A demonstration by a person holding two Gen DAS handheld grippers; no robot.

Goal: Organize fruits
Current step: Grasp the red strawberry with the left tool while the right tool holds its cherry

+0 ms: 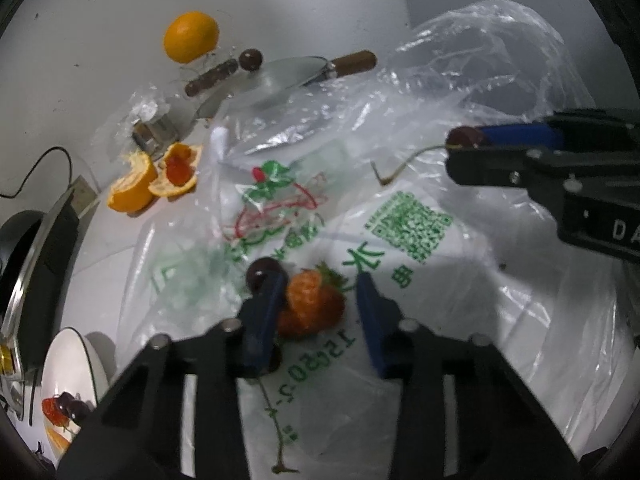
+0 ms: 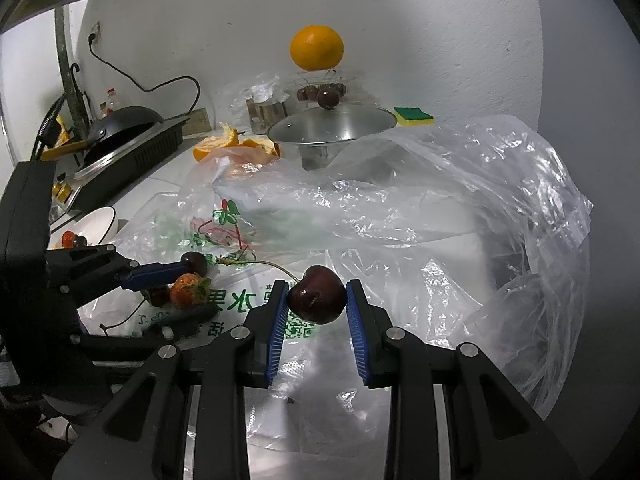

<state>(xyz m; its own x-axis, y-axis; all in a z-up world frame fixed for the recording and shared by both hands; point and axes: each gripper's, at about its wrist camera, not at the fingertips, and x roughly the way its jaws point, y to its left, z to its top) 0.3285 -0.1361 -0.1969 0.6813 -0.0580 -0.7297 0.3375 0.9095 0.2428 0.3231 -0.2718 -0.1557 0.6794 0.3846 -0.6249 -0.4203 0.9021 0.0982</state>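
Fingers of my left gripper [image 1: 320,284] clamp a strawberry [image 1: 312,304]; my right gripper [image 2: 317,294] clamps a cherry [image 2: 316,298]. A crumpled bag [image 2: 400,208] with a green QR code [image 1: 408,224] crowds the counter [image 2: 160,188].

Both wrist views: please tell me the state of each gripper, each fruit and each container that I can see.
left gripper, jaws shut on the strawberry
right gripper, jaws shut on a cherry, stem still on
whole orange, unpeeled
cut orange, opened, in pieces
plastic bag, crumpled, spread on the counter
white bowl, already holds some fruit
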